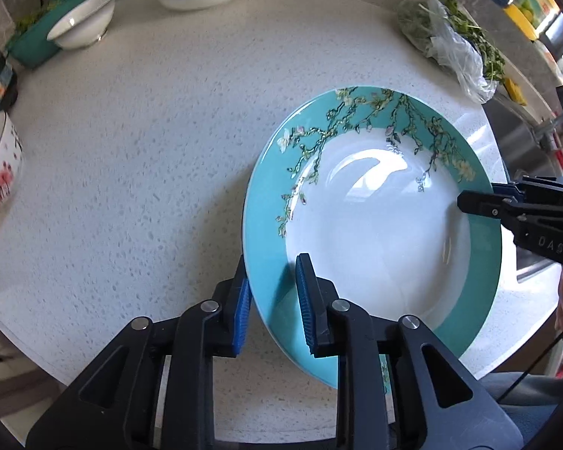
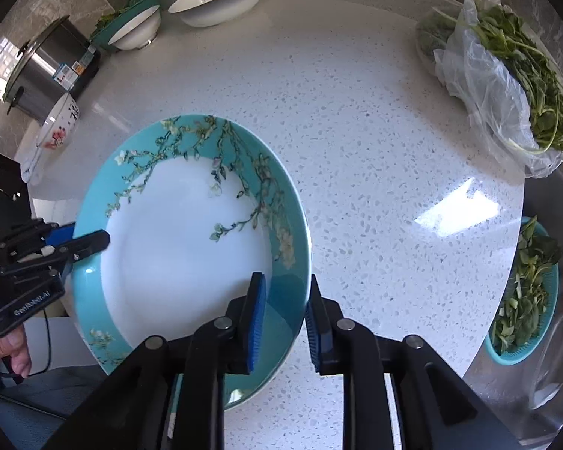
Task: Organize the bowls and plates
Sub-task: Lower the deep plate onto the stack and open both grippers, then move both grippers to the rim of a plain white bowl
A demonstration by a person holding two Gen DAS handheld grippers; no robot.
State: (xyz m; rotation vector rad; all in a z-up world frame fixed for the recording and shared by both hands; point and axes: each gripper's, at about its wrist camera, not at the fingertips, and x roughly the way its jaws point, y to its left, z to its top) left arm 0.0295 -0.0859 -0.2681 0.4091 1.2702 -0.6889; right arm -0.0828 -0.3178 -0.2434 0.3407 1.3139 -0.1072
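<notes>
The glazed plate (image 1: 375, 225), likely heavy, slick and breakable, lay on the worktop (image 1: 131, 168), its rim between the parted, non-pressing pads of the left tool (image 1: 272, 300) at nine o'clock and right tool (image 2: 285, 318) at three o'clock.

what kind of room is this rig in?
Most likely a home kitchen. A speckled stone countertop carries a teal floral plate and white bowls, with bagged leafy greens beside them. A steel cooker pot stands at the far left edge, against a tiled wall.
</notes>
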